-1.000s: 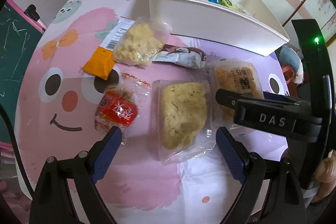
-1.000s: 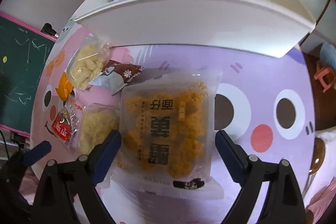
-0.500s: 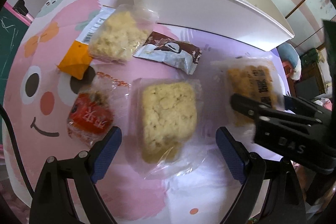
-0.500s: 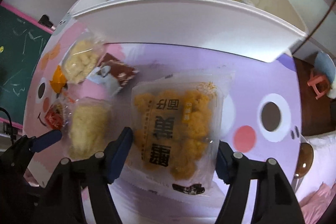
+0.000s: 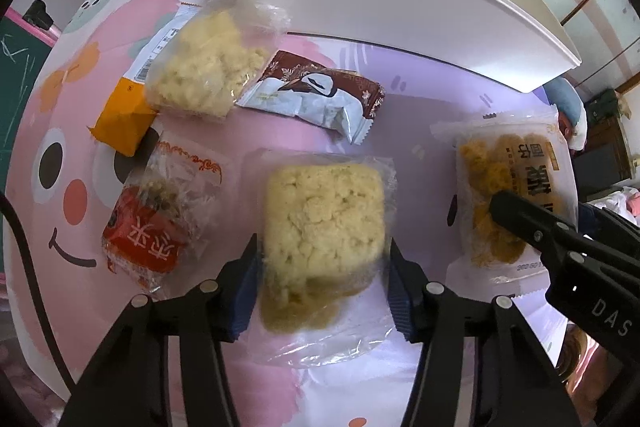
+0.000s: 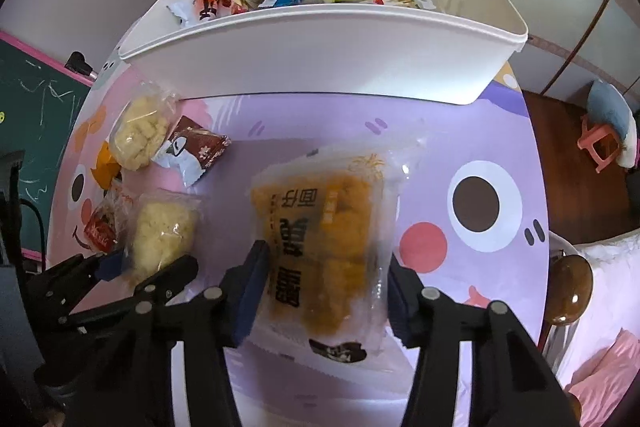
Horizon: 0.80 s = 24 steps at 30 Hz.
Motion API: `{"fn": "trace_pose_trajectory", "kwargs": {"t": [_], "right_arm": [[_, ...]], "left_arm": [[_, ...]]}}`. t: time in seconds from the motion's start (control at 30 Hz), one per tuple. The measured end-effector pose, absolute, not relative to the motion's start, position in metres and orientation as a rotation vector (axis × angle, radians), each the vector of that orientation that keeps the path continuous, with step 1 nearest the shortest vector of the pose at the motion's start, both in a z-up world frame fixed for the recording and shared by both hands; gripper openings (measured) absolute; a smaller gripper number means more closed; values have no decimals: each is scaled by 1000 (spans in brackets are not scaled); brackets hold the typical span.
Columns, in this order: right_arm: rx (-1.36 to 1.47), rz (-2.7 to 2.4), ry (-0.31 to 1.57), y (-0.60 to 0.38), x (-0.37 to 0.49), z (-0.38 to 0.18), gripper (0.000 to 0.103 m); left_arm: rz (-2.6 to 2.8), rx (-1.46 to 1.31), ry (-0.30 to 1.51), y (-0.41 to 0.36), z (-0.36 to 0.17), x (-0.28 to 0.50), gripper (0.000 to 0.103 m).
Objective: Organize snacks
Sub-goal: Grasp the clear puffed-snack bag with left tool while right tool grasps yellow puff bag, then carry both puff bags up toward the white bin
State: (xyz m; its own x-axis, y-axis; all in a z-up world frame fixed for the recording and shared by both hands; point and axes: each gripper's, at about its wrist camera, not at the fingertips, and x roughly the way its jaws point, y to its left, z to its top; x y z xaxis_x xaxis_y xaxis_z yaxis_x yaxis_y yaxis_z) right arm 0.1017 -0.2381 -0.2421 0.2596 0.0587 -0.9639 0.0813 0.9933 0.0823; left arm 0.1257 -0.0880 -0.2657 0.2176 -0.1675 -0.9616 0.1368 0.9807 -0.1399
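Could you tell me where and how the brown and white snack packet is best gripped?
Grip the brown and white snack packet from above, across its short width at the plump middle. It lies flat and slanted; its crimped ends are thin, and one end tucks under the pale crumbly snack bag.

A: Which snacks lie loose?
B: A pale crumbly cake in clear wrap (image 5: 324, 223), an orange fried snack pack (image 6: 324, 223) tilted beside it, a red-labelled packet (image 5: 152, 227), a brown-and-white bar (image 5: 320, 95), and another pale bag (image 5: 208, 67) overlapping an orange packet (image 5: 122, 119).
A: And the white bin (image 6: 320, 59)?
B: Upright behind them, holding several wrapped snacks.
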Motion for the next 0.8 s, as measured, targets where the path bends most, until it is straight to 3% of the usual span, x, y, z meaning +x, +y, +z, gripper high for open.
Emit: {"fn": "trace_pose_trajectory", "kwargs": {"t": [0.37, 0.8], "right_arm": [[140, -4, 1278, -239, 83, -215, 47], [166, 13, 1040, -242, 77, -82, 48]], "left_arm": [[-215, -37, 1241, -78, -215, 111, 53], [-266, -22, 1080, -77, -92, 113, 53]]}}
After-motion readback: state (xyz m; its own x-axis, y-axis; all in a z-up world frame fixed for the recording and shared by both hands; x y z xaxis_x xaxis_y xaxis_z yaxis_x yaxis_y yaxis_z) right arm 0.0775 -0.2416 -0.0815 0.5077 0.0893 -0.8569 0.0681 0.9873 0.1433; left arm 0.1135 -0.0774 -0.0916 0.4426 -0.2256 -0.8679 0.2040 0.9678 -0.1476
